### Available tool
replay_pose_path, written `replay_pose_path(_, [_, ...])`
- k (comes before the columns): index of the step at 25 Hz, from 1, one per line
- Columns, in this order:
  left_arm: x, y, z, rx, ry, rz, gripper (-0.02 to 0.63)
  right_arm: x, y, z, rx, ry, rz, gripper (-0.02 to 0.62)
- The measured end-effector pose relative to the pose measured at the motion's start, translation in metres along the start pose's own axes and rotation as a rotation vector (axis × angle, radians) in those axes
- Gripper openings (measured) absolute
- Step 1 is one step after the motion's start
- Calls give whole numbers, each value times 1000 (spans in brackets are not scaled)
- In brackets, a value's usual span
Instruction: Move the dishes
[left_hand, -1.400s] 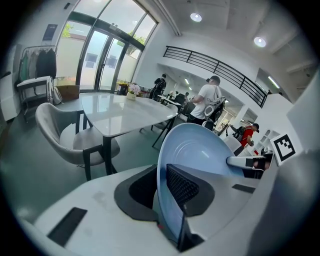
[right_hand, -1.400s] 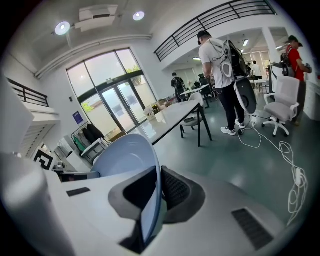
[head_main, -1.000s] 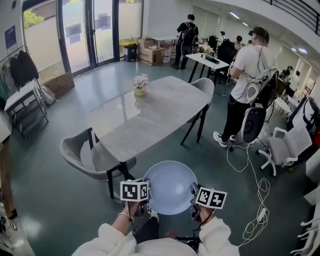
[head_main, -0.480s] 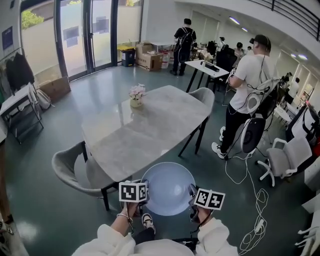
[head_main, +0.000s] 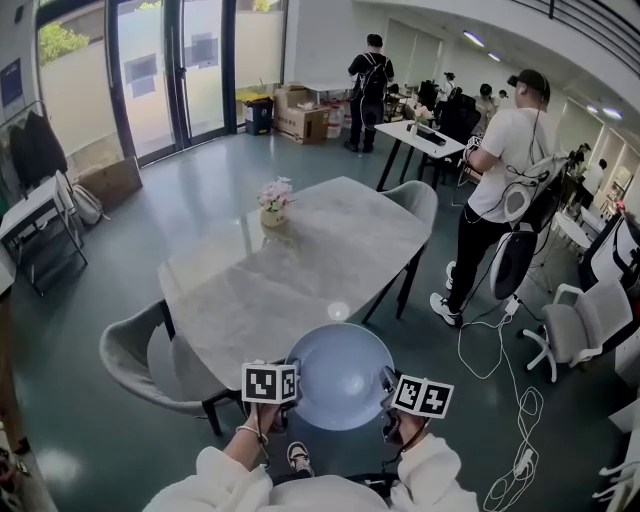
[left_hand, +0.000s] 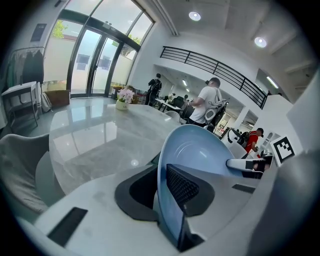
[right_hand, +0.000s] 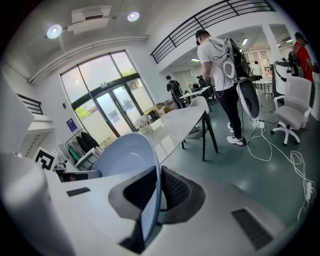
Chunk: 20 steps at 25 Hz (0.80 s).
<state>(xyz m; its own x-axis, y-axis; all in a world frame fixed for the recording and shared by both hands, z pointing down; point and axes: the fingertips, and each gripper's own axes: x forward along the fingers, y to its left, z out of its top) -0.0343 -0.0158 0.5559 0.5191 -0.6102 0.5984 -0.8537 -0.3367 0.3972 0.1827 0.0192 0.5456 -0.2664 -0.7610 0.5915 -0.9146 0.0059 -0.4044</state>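
Left tongs (left_hand: 161, 190) nearly closed, pinched on the left rim of a pale blue dish (head_main: 340, 375), the rim edge-on between the ribbed pads. Right tongs (right_hand: 157, 194) just as narrow, clamped on the opposite rim. Dish carried between the two, level, hollow side up, in front of white sleeves (head_main: 235, 485) and above a shoe (head_main: 298, 458) on the floor. Held in the air at the near end of the grey marble worktop (head_main: 300, 270), overlapping its near edge in the head view, not resting on it.

On the worktop, toward the far left corner, a small pot of pink flowers (head_main: 274, 203). Just beside the near left corner, a grey padded chair (head_main: 135, 360); at the far end, a second grey chair (head_main: 415, 200).

To the right of the worktop, a standing person in a white shirt (head_main: 505, 160) with gear on the back, cables (head_main: 520, 400) trailing over the green floor, and a white office chair (head_main: 575, 320) near them. Further back, a white desk (head_main: 430, 138), a person in black (head_main: 368, 85), cardboard boxes (head_main: 300, 110) and tall glass doors (head_main: 170, 70). At the left wall, a clothes rack (head_main: 40, 200).
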Motion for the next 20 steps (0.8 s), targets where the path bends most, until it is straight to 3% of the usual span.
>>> replay_pose_path(9, [36,31,51,-19,-24,13,43,56,9,48,-25,-8,21,83])
replay_pose_path(20, [60,39,64,-37,12,11,42,83,0,64,-3,27,11,83])
